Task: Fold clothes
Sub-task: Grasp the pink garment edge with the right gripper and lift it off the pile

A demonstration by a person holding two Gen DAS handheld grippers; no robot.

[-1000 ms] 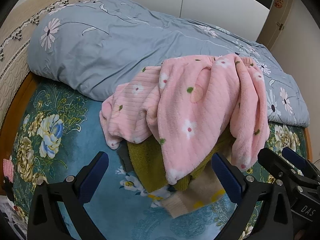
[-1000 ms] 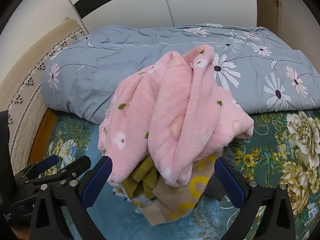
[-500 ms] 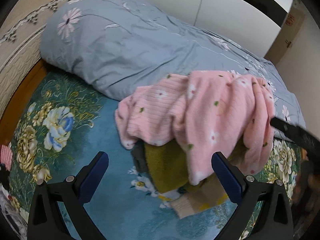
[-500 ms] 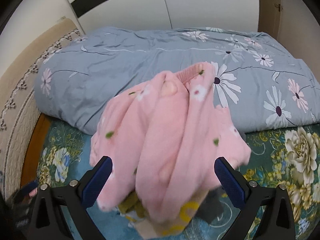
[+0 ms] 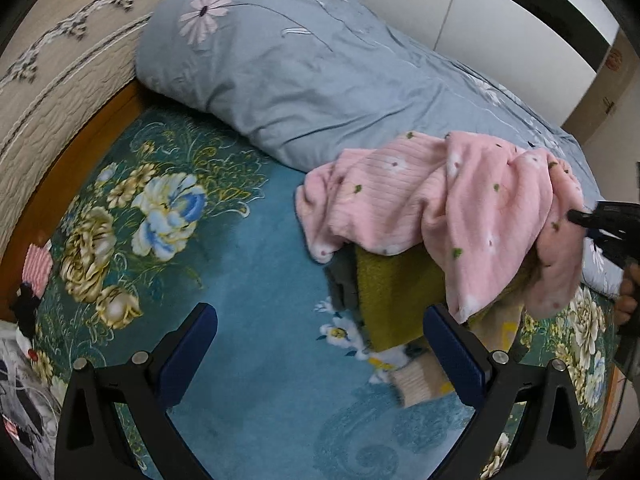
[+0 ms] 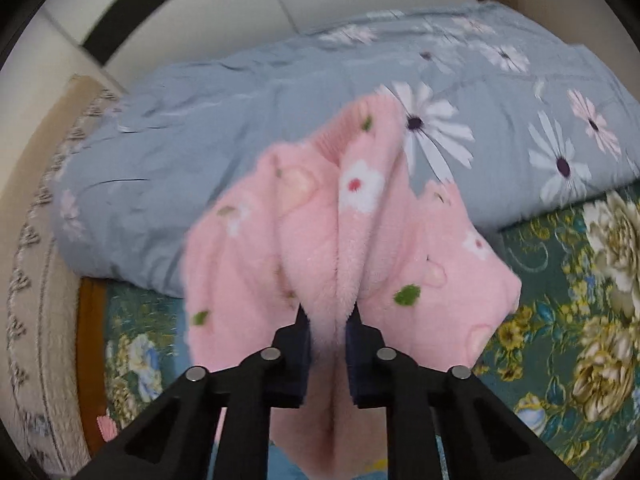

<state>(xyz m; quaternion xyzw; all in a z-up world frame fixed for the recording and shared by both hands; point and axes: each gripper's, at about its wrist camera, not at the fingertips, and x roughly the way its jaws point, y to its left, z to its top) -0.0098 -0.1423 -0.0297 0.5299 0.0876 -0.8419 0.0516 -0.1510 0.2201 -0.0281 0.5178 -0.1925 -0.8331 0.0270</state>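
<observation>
We are working on a bed covered by a teal floral bedspread [image 5: 256,280], a grey-blue duvet [image 5: 320,76] bunched along its far edge. Our right gripper [image 6: 327,334] is pinching the pink fleece garment [image 6: 320,240] atop the clothes pile; our left gripper [image 5: 320,344] is hanging wide open over bare bedspread near the front edge.

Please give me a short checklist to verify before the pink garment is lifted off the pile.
1. Right hand-held gripper shut on pink garment: ok.
2. Left hand-held gripper open and empty: ok.
3. Grasped point is a hem or corner: cannot tell.
4. Pink garment free of the olive garment below: cannot tell, it drapes over it.
5. Bare bedspread beside the pile for folding: ok.
</observation>
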